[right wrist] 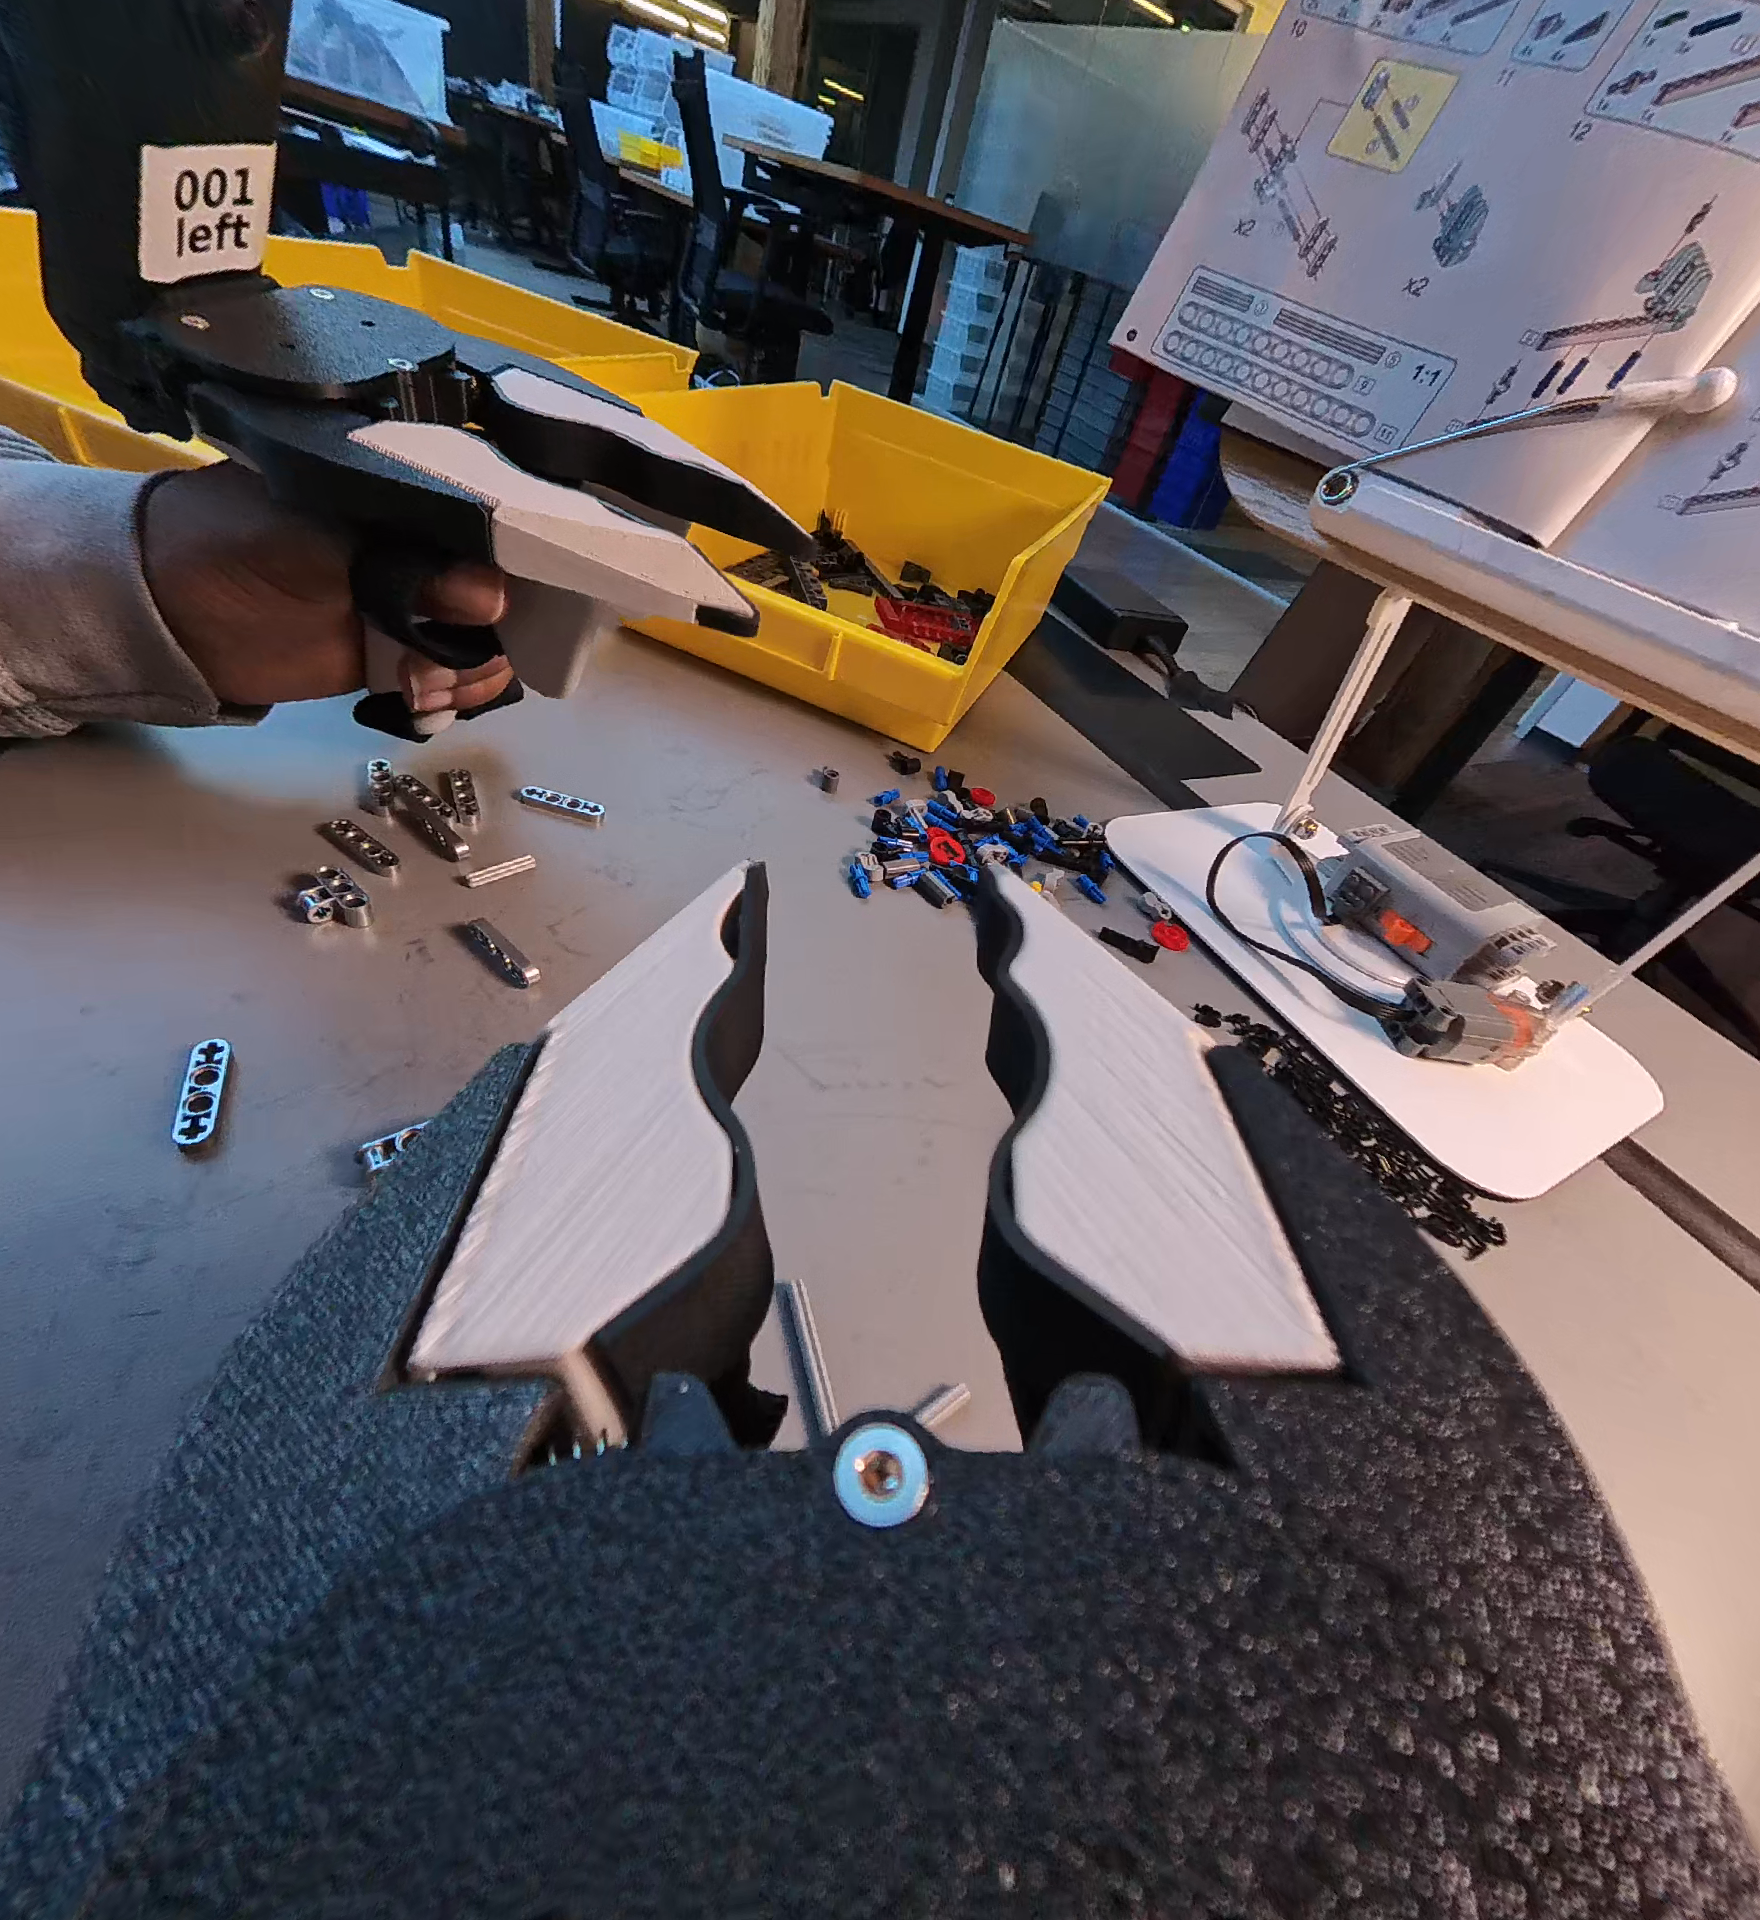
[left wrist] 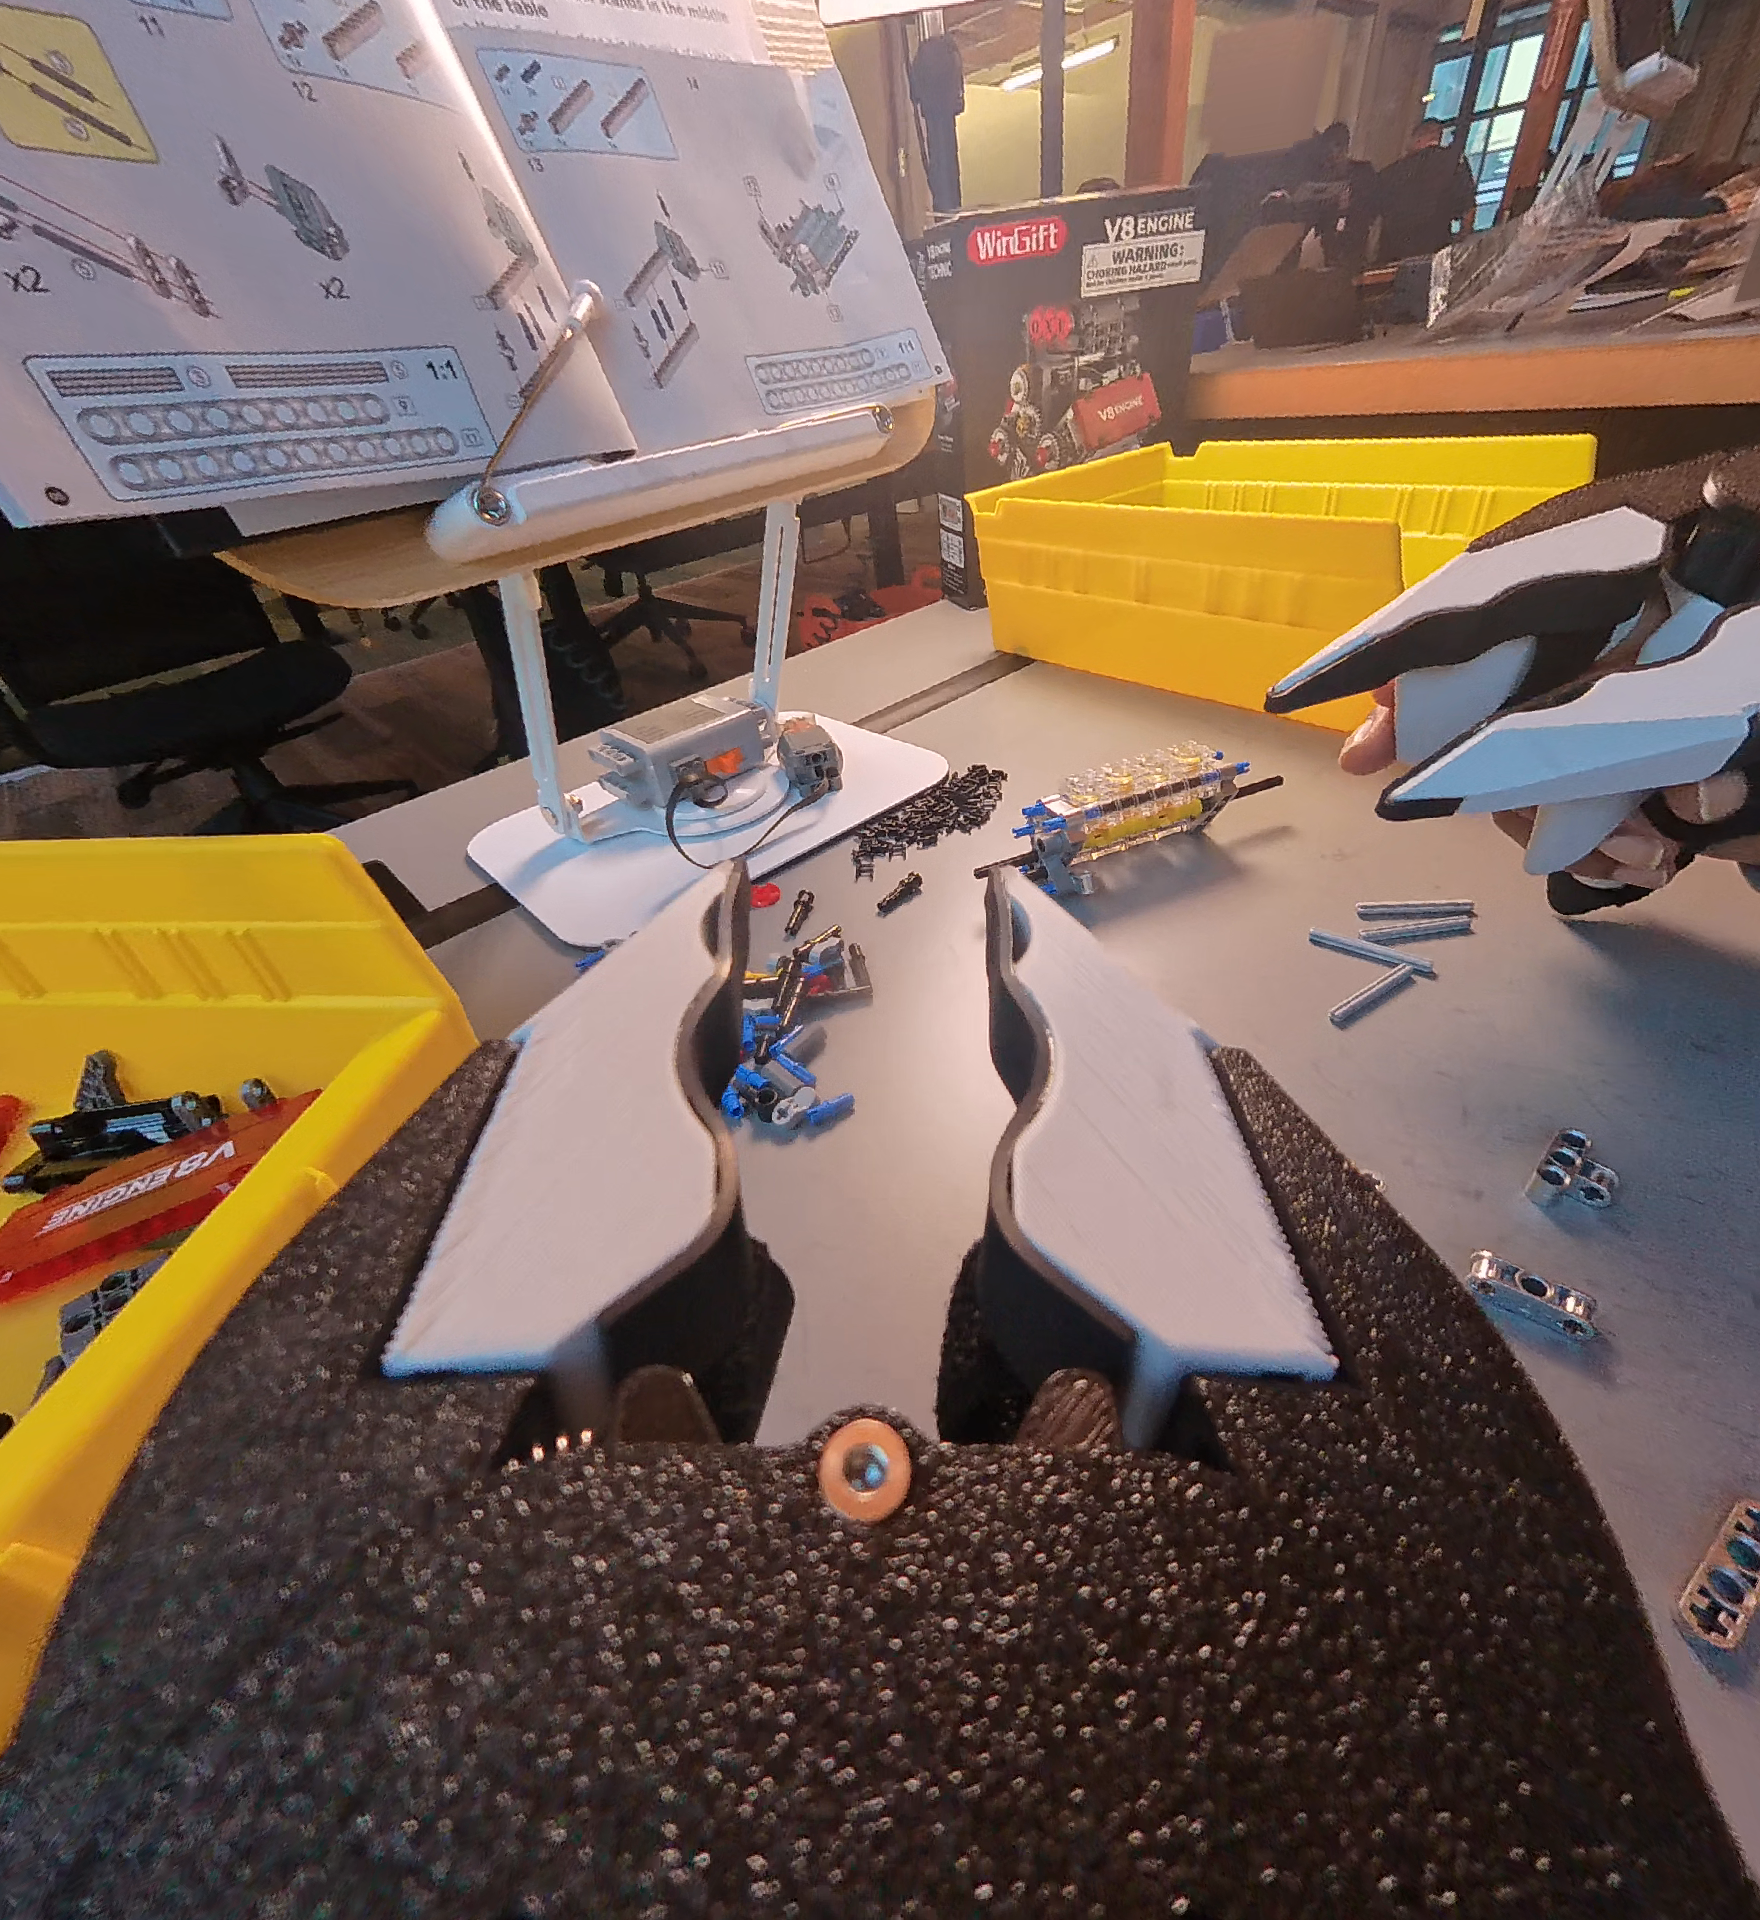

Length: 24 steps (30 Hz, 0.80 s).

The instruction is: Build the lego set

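My left gripper [left wrist: 865, 883] is open and empty, held above the grey table over a heap of small blue, black and grey pins [left wrist: 788, 1049]. A partly built clear and yellow block assembly [left wrist: 1130, 816] lies just beyond its right finger. My right gripper [right wrist: 871, 883] is open and empty, pointing at the same pin heap [right wrist: 980, 842]. The right gripper also shows in the left wrist view [left wrist: 1333, 748], at the right. The left gripper shows in the right wrist view [right wrist: 782, 577], in a hand before a yellow bin.
A yellow bin [left wrist: 180, 935] with red and black parts stands left. Another yellow bin [left wrist: 1188, 582] and a dark product box [left wrist: 1073, 312] stand behind. A book stand [left wrist: 710, 831] holds an instruction booklet and a grey motor unit [left wrist: 694, 753]. Silver beams [right wrist: 419, 821] and grey axles [left wrist: 1385, 951] lie scattered.
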Each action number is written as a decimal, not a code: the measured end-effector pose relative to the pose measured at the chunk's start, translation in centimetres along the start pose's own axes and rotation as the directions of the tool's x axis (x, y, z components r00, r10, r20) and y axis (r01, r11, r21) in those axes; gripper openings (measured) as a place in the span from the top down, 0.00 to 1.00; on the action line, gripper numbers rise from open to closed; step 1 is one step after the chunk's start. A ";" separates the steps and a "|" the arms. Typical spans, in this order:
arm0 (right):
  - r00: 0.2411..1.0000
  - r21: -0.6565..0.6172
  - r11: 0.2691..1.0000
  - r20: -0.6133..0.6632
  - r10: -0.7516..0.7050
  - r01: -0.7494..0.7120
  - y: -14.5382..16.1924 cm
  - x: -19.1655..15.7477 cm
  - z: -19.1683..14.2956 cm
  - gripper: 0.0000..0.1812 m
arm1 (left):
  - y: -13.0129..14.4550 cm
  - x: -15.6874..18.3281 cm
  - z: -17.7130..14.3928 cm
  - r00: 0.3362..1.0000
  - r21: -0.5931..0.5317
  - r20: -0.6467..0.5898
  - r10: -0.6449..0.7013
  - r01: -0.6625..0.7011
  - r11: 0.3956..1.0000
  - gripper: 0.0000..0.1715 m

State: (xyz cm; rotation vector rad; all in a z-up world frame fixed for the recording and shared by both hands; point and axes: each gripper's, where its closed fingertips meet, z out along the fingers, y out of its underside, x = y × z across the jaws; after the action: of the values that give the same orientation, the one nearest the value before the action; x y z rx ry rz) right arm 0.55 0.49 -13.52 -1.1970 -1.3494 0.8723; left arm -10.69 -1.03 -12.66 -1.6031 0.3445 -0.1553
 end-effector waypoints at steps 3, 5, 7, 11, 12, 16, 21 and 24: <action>1.000 -0.007 1.000 0.013 0.003 -0.003 0.2 -0.2 0.1 0.79 | 0.0 -0.1 0.0 1.000 0.005 -0.004 -0.027 0.027 1.000 0.75; 1.000 -0.012 1.000 0.019 -0.003 0.003 0.3 -0.4 0.2 0.79 | -0.1 -0.2 0.0 0.999 0.008 -0.004 -0.042 0.042 0.999 0.75; 1.000 -0.014 1.000 0.020 -0.012 0.012 0.4 -0.5 0.2 0.79 | 0.0 -0.4 0.0 0.999 0.008 -0.002 -0.050 0.050 0.999 0.75; 0.999 -0.020 1.000 0.025 -0.023 0.024 0.4 -0.7 0.3 0.80 | 0.6 -0.8 0.0 0.996 -0.030 -0.007 -0.088 0.088 0.996 0.76; 0.999 -0.021 0.999 0.027 -0.025 0.025 0.5 -0.7 0.2 0.80 | 0.7 -1.0 -0.1 0.995 -0.042 -0.008 -0.104 0.103 0.994 0.76; 0.999 -0.035 0.999 0.028 -0.031 0.032 0.7 -0.6 0.3 0.80 | 1.0 -2.4 -0.6 0.993 -0.078 -0.008 -0.119 0.118 0.990 0.76; 0.997 -0.075 0.996 0.059 -0.044 0.048 1.3 -1.0 0.3 0.81 | 2.1 -1.9 -1.1 0.987 -0.168 -0.128 -0.100 0.078 0.983 0.80; 0.989 -0.136 0.987 0.132 -0.066 0.084 2.3 -2.1 0.3 0.82 | 3.6 1.2 -1.3 0.945 -0.263 -0.306 -0.111 0.028 0.964 0.80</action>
State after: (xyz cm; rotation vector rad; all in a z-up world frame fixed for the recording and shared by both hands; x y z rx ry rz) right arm 0.46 -0.97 -16.31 -1.2062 -1.5717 0.8213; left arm -10.47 -2.74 -16.32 -1.8493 0.5766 -0.4439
